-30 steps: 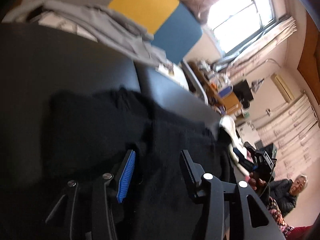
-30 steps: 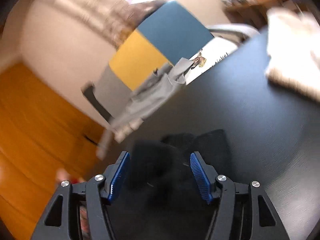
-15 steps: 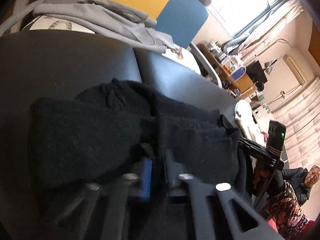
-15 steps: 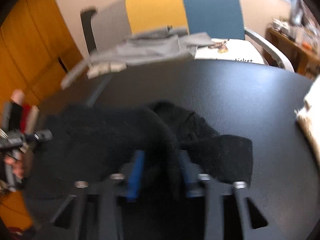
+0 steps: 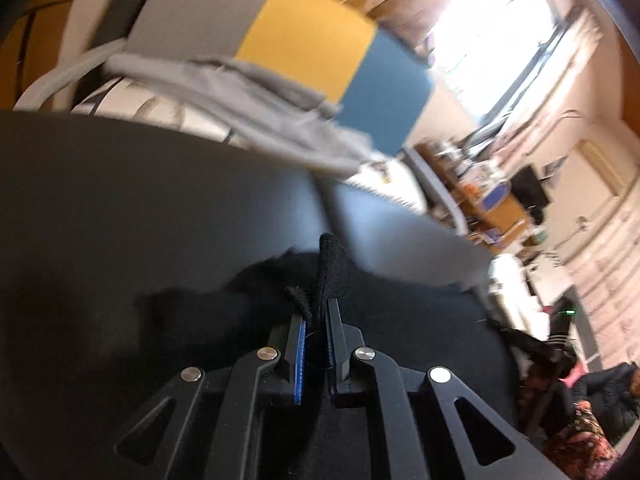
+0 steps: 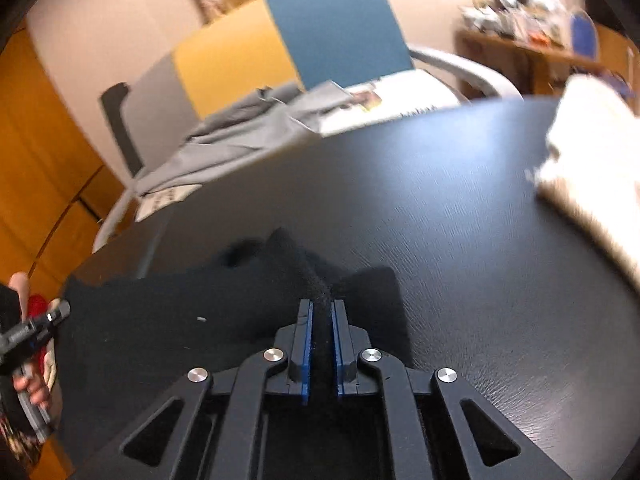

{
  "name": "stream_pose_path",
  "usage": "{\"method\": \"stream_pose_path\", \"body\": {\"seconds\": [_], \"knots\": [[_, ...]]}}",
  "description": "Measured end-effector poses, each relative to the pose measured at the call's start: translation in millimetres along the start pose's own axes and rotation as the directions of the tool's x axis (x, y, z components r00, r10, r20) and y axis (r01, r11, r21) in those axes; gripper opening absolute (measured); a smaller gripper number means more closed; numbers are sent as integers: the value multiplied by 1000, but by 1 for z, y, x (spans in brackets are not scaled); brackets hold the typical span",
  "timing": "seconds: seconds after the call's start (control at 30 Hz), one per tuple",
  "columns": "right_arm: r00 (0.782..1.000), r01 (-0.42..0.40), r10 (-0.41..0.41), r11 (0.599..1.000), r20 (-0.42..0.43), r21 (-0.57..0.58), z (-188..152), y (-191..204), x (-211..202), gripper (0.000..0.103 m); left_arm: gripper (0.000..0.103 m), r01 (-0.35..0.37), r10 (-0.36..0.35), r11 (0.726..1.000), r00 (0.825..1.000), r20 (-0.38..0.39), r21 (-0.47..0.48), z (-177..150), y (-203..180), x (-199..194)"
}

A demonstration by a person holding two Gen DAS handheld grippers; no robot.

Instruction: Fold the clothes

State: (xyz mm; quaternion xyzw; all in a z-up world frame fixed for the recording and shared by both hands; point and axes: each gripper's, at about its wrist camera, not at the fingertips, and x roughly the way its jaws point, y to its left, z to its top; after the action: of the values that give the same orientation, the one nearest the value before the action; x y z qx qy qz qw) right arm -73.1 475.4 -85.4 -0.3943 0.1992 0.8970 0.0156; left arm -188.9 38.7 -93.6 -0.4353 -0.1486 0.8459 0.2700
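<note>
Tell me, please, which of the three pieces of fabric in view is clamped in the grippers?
The black garment on the dark table. Both the left gripper and right gripper pinch its folds; the grey garment lies on the chair, the cream cloth lies apart, untouched.

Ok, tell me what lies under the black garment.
The black garment lies on the dark table. Anything beneath its folds is covered and cannot be seen.

Black garment (image 6: pixel 168 320): fuzzy matt knit cloth. Table (image 6: pixel 460 240): black, fine leather-like grain, faint sheen. Right gripper (image 6: pixel 320 320): matt black plastic, ribbed blue pads (image 6: pixel 306 344), bright metal pins. Left gripper (image 5: pixel 314 332): the same. Grey garment (image 6: pixel 240 132): smooth thin cloth. Cream item (image 6: pixel 592 140): soft cloth, blurred. Cabinet (image 6: pixel 36 168): orange wood, satin.
</note>
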Motion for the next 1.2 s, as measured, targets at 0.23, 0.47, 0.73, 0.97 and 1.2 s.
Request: {"method": "stream_pose_path", "body": {"seconds": [0.23,0.47,0.73,0.97,1.2], "knots": [[999,30,-30,999,19,18,-2,-1,2,7,15,4,-4,997,1000,-5,-83,-1,15,2],[979,93,-69,988,192,-122,-9,49,-51,40,22,9,-17,999,982,187,40,-21,-44,-55],[1000,-7,2,887,-12,-462,-47,144,-3,38,23,-87,100,922,995,-14,376,-71,-113,25],[1000,4,-1,981,20,-192,-34,76,2,33,7,-32,29,988,999,19,154,-67,-62,0],[983,-33,50,995,177,-99,-58,55,-90,32,25,17,-39,967,996,78,256,-99,-91,-47]]}}
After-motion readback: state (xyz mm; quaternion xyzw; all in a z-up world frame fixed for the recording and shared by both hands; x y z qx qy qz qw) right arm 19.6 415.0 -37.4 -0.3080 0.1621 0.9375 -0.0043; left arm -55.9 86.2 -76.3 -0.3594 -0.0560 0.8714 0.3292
